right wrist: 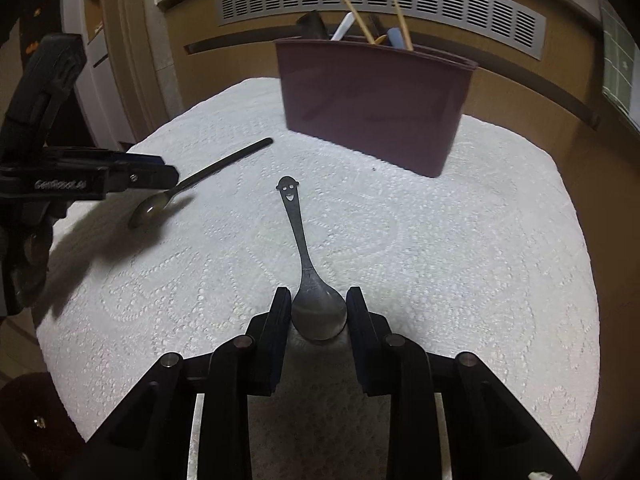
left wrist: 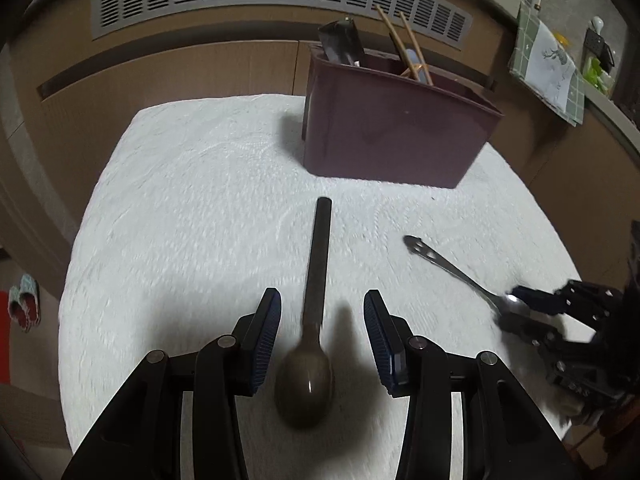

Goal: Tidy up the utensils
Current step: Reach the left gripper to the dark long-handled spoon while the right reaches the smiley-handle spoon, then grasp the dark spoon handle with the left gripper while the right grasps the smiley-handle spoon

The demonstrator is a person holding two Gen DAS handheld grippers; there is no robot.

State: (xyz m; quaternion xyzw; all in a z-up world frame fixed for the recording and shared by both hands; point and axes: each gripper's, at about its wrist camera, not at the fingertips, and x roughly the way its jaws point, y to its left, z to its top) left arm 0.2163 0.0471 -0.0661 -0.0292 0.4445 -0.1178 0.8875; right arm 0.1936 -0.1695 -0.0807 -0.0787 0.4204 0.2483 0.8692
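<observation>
Dark-handled spoon bowl motion-blurred in left wrist view. Utensils in maroon holder hidden below rim; only tops show. Right tongs body cut by frame edge at 3 o'clock. Slippers at 9 o'clock small, indistinct.

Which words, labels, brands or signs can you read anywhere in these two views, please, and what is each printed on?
"GenRobot.AI": pale lettering on the black body of the left tool, seen from the right wrist view; slightly soft, so the last letters are uncertain.
Pale lettering on the body of the right tool, seen from the left wrist view: too blurred to read.
Smiling face cut-out, a sign rather than text: handle end of the steel spoon.
Nothing else is legible.
</observation>
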